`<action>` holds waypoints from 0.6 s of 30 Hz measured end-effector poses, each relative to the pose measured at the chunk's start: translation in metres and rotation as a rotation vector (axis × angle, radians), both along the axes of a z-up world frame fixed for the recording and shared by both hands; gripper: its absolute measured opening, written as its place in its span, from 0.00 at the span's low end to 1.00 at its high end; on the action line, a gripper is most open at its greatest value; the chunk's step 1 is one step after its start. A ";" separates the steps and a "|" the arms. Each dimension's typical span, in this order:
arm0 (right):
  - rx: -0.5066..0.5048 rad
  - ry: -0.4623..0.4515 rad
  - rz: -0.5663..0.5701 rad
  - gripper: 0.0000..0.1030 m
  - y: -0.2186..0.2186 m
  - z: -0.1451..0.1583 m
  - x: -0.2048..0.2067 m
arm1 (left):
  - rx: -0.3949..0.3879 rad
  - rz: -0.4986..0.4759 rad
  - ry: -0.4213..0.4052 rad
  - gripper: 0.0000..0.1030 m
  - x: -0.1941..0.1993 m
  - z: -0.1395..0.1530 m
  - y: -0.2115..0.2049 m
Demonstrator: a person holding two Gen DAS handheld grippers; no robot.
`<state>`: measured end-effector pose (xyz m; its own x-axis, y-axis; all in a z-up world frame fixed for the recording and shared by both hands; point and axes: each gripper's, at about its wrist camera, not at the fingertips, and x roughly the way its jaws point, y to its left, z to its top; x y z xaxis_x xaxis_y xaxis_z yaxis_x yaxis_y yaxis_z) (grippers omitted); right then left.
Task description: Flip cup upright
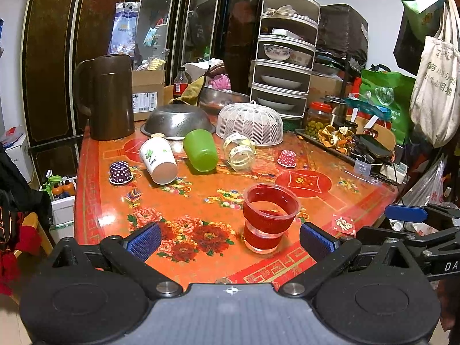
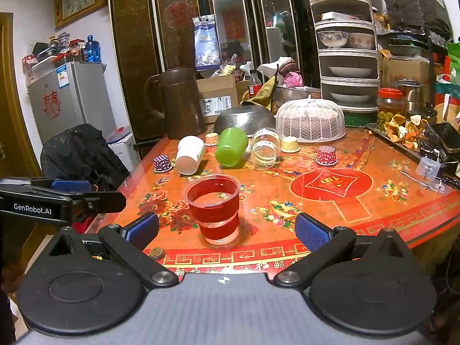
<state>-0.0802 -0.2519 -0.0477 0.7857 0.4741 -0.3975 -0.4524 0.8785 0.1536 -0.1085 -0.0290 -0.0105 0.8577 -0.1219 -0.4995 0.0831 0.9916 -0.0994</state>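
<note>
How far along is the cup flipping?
Done: the red-banded clear cup stands upright near the table's front edge. In hand: nothing; both grippers are open. Left: the paper cup, green cup and glass jar lie on their sides.

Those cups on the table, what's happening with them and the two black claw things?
A person holds two grippers, the left gripper and right gripper, both open and holding nothing. A clear red cup stands upright near the table edge in front of them. Farther back, a white paper cup, a green cup and a glass jar lie on their sides, not yet set upright.
</note>
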 end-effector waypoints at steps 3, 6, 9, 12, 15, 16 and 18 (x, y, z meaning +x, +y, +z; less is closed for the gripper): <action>0.003 0.003 -0.002 0.99 -0.001 0.000 0.001 | -0.001 0.001 -0.001 1.00 -0.001 -0.001 0.001; -0.003 0.002 -0.003 0.99 -0.001 0.000 0.000 | -0.004 0.001 -0.003 1.00 0.000 -0.002 0.001; -0.005 0.000 -0.004 0.99 -0.001 0.001 -0.001 | -0.004 -0.001 0.002 1.00 -0.001 -0.002 0.001; -0.002 0.001 -0.006 0.99 -0.002 0.001 -0.001 | 0.002 -0.004 0.002 1.00 -0.002 -0.002 -0.001; -0.001 -0.001 -0.010 0.99 -0.004 0.002 -0.002 | 0.003 -0.004 0.001 1.00 -0.003 -0.001 -0.001; 0.000 -0.001 -0.011 0.99 -0.004 0.002 -0.002 | 0.001 -0.004 0.001 1.00 -0.003 -0.001 -0.001; 0.002 -0.001 -0.011 0.99 -0.005 0.002 -0.001 | 0.000 -0.004 0.002 1.00 -0.003 -0.001 -0.001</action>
